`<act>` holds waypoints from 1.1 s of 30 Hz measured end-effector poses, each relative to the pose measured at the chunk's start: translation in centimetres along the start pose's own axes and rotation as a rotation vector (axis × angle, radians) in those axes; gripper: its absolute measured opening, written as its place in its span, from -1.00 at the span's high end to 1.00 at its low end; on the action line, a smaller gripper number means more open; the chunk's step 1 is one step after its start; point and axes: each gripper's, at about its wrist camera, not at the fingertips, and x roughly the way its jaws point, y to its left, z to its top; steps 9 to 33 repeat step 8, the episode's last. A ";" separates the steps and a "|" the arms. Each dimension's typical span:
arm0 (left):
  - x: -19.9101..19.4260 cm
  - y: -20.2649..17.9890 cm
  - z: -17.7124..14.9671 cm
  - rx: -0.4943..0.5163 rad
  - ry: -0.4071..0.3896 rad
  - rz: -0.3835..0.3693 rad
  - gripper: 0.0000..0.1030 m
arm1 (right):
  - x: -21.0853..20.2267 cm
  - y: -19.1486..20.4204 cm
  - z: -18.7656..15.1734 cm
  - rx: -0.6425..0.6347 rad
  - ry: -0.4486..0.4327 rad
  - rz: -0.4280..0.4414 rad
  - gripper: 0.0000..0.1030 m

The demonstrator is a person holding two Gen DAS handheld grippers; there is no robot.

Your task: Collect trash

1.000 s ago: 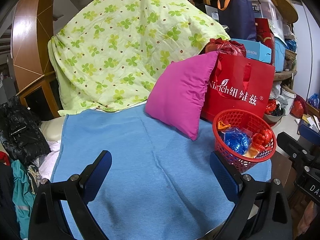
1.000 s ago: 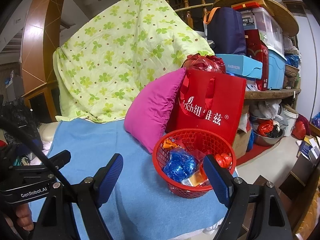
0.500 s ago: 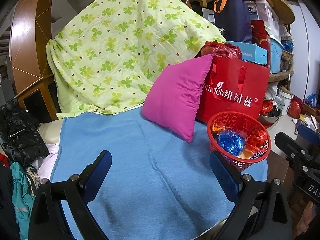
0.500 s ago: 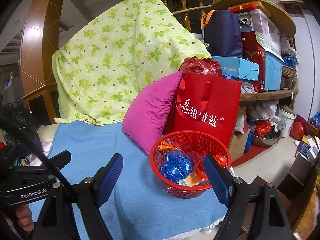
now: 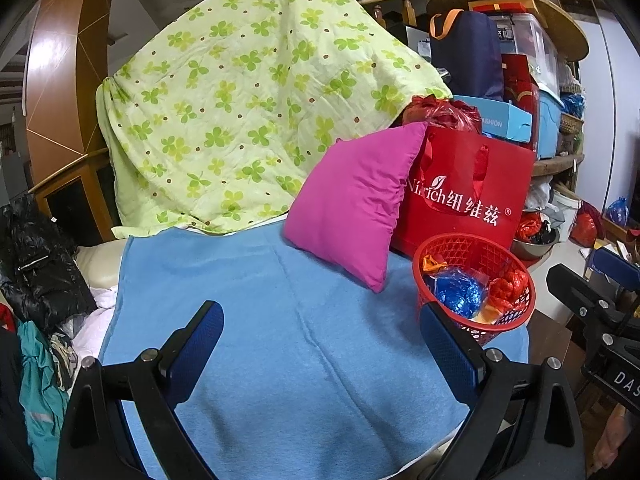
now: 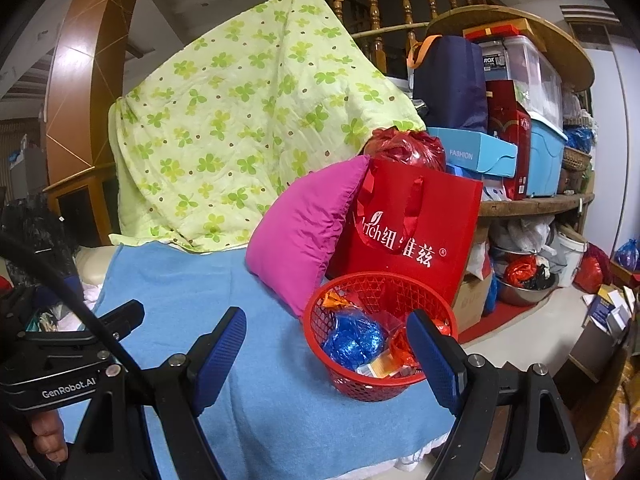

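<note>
Collection looks finished: wrappers (image 6: 354, 340) are seen in the red basket (image 6: 320, 320) ahead of the right gripper (image 6: 324, 356), both grippers' jaws spread empty, so only withdrawal is judged needed from the left gripper (image 5: 320, 352).

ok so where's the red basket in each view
Left wrist: the red basket sits right of centre, just above the right finger of the left claw.
Right wrist: it sits lower centre, partly behind the right claw.
Shared landmark: the pink pillow, just left of it.
</note>
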 end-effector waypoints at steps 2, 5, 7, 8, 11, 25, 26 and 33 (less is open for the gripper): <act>-0.1 0.6 -0.2 -0.006 -0.013 0.008 -0.91 | 0.2 0.5 0.0 -0.008 0.005 0.001 -0.65; 0.3 2.1 -0.5 -0.031 -0.014 0.007 -0.91 | 1.2 1.5 -0.1 -0.017 0.023 0.015 -0.65; 0.9 3.8 -0.9 -0.059 -0.012 0.033 -0.91 | 2.6 2.5 -0.4 -0.025 0.047 0.038 -0.65; 1.7 5.2 -1.2 -0.084 0.000 0.044 -0.91 | 3.4 3.0 -0.6 -0.029 0.062 0.051 -0.65; 1.7 5.2 -1.2 -0.084 0.000 0.044 -0.91 | 3.4 3.0 -0.6 -0.029 0.062 0.051 -0.65; 1.7 5.2 -1.2 -0.084 0.000 0.044 -0.91 | 3.4 3.0 -0.6 -0.029 0.062 0.051 -0.65; 1.7 5.2 -1.2 -0.084 0.000 0.044 -0.91 | 3.4 3.0 -0.6 -0.029 0.062 0.051 -0.65; 1.7 5.2 -1.2 -0.084 0.000 0.044 -0.91 | 3.4 3.0 -0.6 -0.029 0.062 0.051 -0.65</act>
